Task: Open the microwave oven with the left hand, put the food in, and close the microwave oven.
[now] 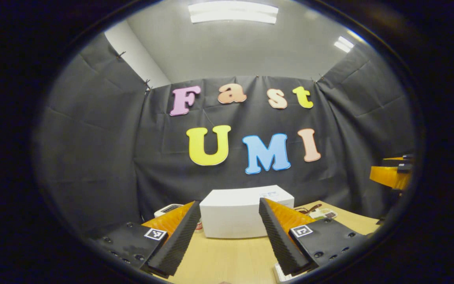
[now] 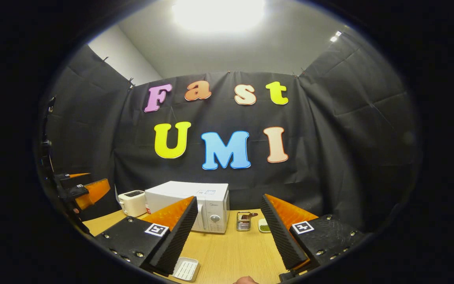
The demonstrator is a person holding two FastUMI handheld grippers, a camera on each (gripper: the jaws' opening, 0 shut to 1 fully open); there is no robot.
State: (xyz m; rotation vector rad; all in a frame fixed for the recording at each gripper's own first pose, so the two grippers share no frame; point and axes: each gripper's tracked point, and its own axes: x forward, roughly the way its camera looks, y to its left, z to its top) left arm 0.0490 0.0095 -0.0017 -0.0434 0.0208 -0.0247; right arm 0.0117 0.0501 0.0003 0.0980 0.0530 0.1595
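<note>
The white microwave [image 1: 235,215] stands on the wooden table [image 1: 227,256] straight ahead in the left gripper view, framed by my left gripper [image 1: 230,202], which is open and holds nothing. In the right gripper view the microwave [image 2: 189,203] has its door shut and its knob panel [image 2: 215,217] faces me. My right gripper [image 2: 229,198] is open and empty, well short of the microwave. A small dish with something green [image 2: 264,225] sits to the right of the microwave. A white ridged tray [image 2: 186,268] lies near the table's front edge.
A white toaster [image 2: 132,202] stands left of the microwave. A metal cup [image 2: 243,221] stands beside the green dish. The left gripper [image 2: 89,189] shows orange at the far left of the right gripper view, and the right gripper [image 1: 392,173] at the far right of the left gripper view.
</note>
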